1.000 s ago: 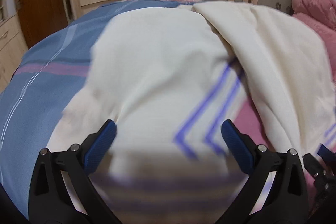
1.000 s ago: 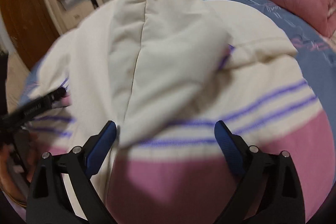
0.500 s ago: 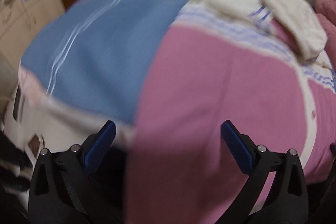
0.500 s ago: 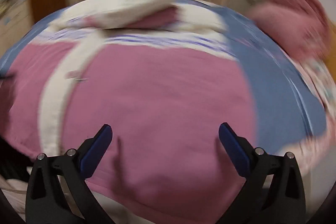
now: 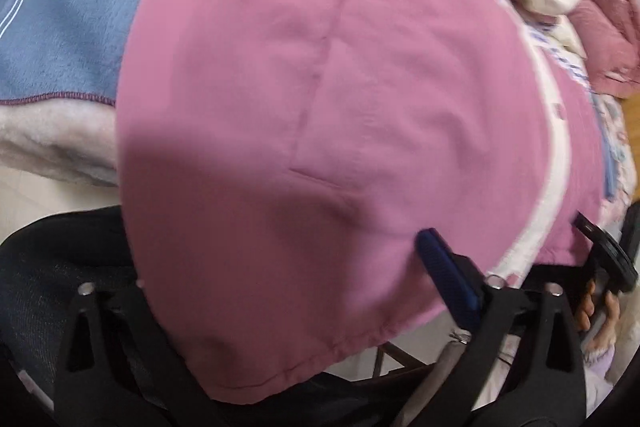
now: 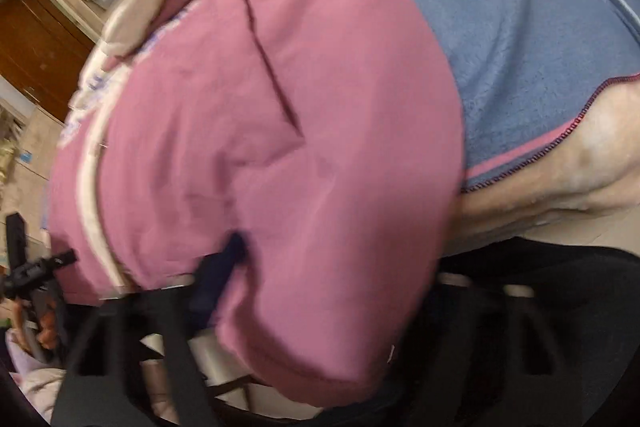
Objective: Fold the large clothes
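In the left wrist view, a blue fleece blanket [image 5: 68,27] with a stitched purple edge covers the bed at far left. Across it and over the bed's near edge lies the large pink jacket [image 5: 320,107] with a cream front band and cream hood. The left gripper [image 5: 288,291] is closing over the jacket's hem; its right blue finger [image 5: 448,267] lies on top of the cloth, its left one is hidden under it, and whether the pads press yet cannot be told. At far right a hand [image 5: 600,311] holds the other tool.

In the right wrist view, the right gripper [image 6: 320,291] is closing on the same hem, one dark finger [image 6: 220,271] above the fabric; this view is blurred. No writing is readable.
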{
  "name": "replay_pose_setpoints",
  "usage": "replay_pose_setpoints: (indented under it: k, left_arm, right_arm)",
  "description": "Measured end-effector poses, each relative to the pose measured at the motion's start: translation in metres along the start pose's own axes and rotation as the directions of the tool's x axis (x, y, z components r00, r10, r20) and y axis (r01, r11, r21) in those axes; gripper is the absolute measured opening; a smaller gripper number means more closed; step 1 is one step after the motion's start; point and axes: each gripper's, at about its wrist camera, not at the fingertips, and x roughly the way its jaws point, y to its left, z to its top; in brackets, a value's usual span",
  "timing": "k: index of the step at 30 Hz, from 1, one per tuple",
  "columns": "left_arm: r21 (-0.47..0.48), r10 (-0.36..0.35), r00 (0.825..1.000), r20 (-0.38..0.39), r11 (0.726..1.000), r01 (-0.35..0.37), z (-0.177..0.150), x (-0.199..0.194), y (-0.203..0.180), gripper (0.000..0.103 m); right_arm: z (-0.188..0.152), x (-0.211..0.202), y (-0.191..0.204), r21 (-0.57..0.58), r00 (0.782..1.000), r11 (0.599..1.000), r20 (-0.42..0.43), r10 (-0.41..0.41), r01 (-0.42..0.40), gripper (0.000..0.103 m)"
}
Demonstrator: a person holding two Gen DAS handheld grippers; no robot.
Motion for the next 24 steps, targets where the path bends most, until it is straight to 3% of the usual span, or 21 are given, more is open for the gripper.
replay_pose_setpoints:
  k: [2,3,4,7,9,11,12,14,15,16,17,18,19,21,24]
  left_arm:
    - [0.061,-0.072,0.997,0.009,0.996,0.071,-0.003,-0.013,-0.004,0.068]
    - [0.082,-0.093,0.996,0.007,0.992,0.092,-0.003,-0.019,-0.005,0.054]
    - [0.098,-0.113,0.994,0.007,0.989,0.112,-0.001,-0.025,-0.005,0.045]
    - [0.121,-0.208,0.978,0.019,0.971,0.204,0.003,-0.039,-0.001,0.042]
    - [0.126,-0.211,0.977,0.016,0.97,0.208,0.011,-0.034,0.002,0.043]
    - [0.098,-0.155,0.988,-0.015,0.983,0.156,0.006,-0.018,0.005,0.06]
    - [0.084,-0.145,0.989,-0.03,0.986,0.148,0.003,-0.01,0.007,0.07]
    - [0.085,-0.135,0.99,-0.041,0.987,0.138,-0.003,-0.002,0.003,0.07]
    - [0.095,-0.13,0.991,-0.044,0.986,0.134,-0.003,-0.001,0.0,0.068]
    - [0.107,-0.14,0.989,-0.047,0.984,0.144,-0.004,-0.003,-0.003,0.052]
    - [0.121,-0.162,0.986,-0.049,0.979,0.167,-0.004,-0.013,-0.006,0.04]
    - [0.131,-0.192,0.98,-0.05,0.972,0.196,-0.002,-0.021,-0.008,0.02]
    - [0.142,-0.241,0.969,-0.046,0.959,0.245,0.001,-0.032,-0.01,0.017]
    - [0.203,-0.386,0.922,0.001,0.903,0.378,0.009,-0.067,-0.016,0.017]
    - [0.293,-0.529,0.846,0.065,0.82,0.491,0.029,-0.104,-0.028,0.017]
  right_arm:
    - [0.001,-0.006,-0.002,-0.025,0.999,0.998,-0.018,0.051,-0.051,0.029]
    - [0.001,-0.014,0.001,-0.058,0.997,0.995,-0.025,0.079,-0.08,0.02]
    - [0.001,-0.021,0.003,-0.078,0.994,0.991,-0.028,0.107,-0.109,0.018]
    - [0.005,-0.041,0.008,-0.113,0.972,0.966,-0.002,0.235,-0.234,0.014]
    - [0.011,-0.037,0.004,-0.099,0.968,0.963,0.0,0.252,-0.251,0.014]
    - [0.01,-0.023,0.009,-0.13,0.988,0.979,-0.044,0.151,-0.156,0.023]
    - [0.007,-0.014,0.012,-0.153,0.993,0.983,-0.072,0.094,-0.104,0.041]
    - [0.004,-0.004,0.019,-0.168,0.992,0.982,-0.105,0.073,-0.09,0.058]
    - [0.001,-0.003,0.024,-0.194,0.994,0.979,-0.099,0.044,-0.063,0.055]
    - [-0.001,-0.004,0.029,-0.222,0.994,0.974,-0.104,0.03,-0.052,0.049]
    - [-0.001,-0.008,0.033,-0.245,0.992,0.967,-0.121,0.033,-0.062,0.031]
    - [0.001,-0.013,0.034,-0.242,0.988,0.965,-0.135,0.07,-0.102,0.021]
    - [0.006,-0.022,0.035,-0.228,0.979,0.957,-0.145,0.147,-0.177,0.017]
    - [0.023,-0.047,0.04,-0.246,0.942,0.911,-0.131,0.308,-0.332,0.012]
    - [0.06,-0.078,0.059,-0.32,0.887,0.832,-0.068,0.457,-0.453,0.012]
